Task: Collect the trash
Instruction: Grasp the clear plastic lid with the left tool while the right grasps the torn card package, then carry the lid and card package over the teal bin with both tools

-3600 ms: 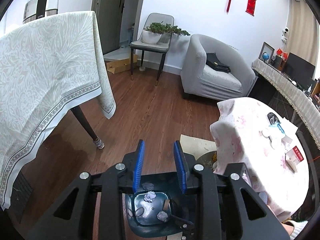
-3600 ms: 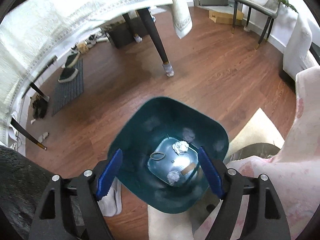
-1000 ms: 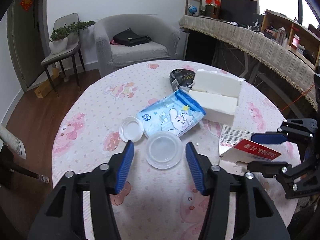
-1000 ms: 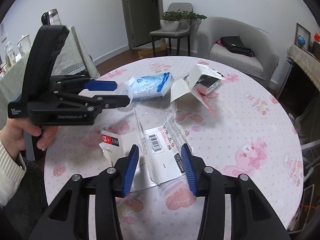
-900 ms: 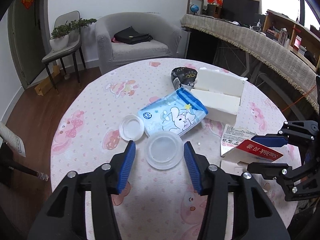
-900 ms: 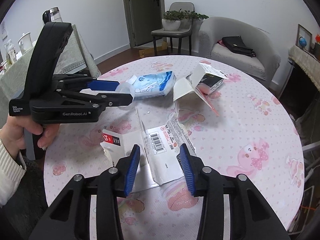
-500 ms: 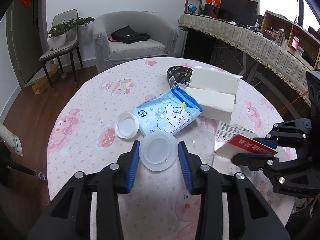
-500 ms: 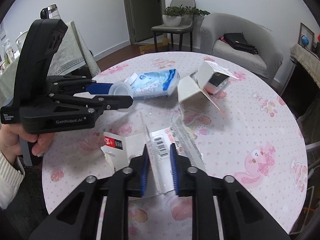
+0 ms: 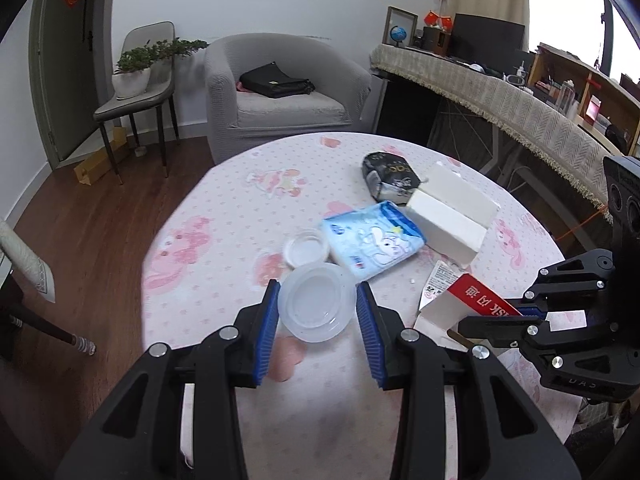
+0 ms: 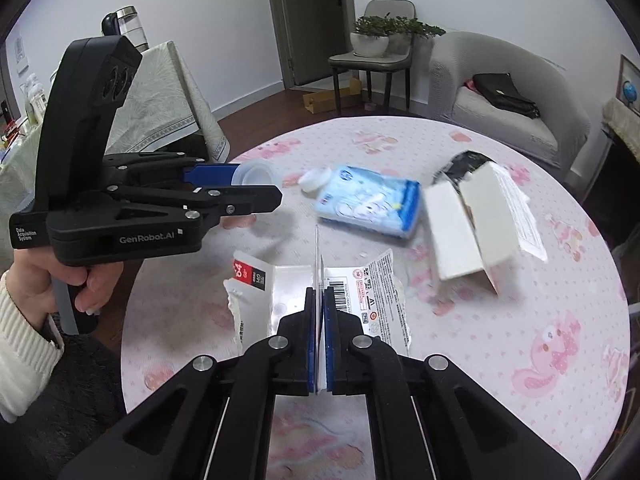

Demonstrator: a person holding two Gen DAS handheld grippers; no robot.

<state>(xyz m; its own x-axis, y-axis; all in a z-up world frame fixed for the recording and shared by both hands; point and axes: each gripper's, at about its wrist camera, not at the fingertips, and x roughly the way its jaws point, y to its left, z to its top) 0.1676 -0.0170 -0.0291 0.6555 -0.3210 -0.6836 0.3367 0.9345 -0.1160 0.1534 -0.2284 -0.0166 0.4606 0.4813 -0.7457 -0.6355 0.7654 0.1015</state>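
Observation:
My left gripper (image 9: 318, 308) is shut on a clear plastic cup lid (image 9: 318, 307) and holds it lifted above the round pink table (image 9: 224, 232); it also shows in the right wrist view (image 10: 256, 174). My right gripper (image 10: 319, 300) is shut on the torn red-and-white SanDisk card package (image 10: 360, 292), pinching its upright middle flap; the package also shows in the left wrist view (image 9: 468, 300). A small white cap (image 9: 305, 246), a blue wet-wipes pack (image 9: 372, 242), an open white box (image 9: 452, 216) and a black packet (image 9: 390, 176) lie on the table.
A grey armchair (image 9: 280, 92) with a black bag stands behind the table. A chair with a potted plant (image 9: 136, 76) is at the back left. A cloth-covered table (image 10: 160, 92) stands to the left. A long sideboard (image 9: 500, 100) runs along the right.
Both grippers came up from the teal bin on the floor to the table. The left closed on the clear lid and lifted it. The right closed on the card package flap.

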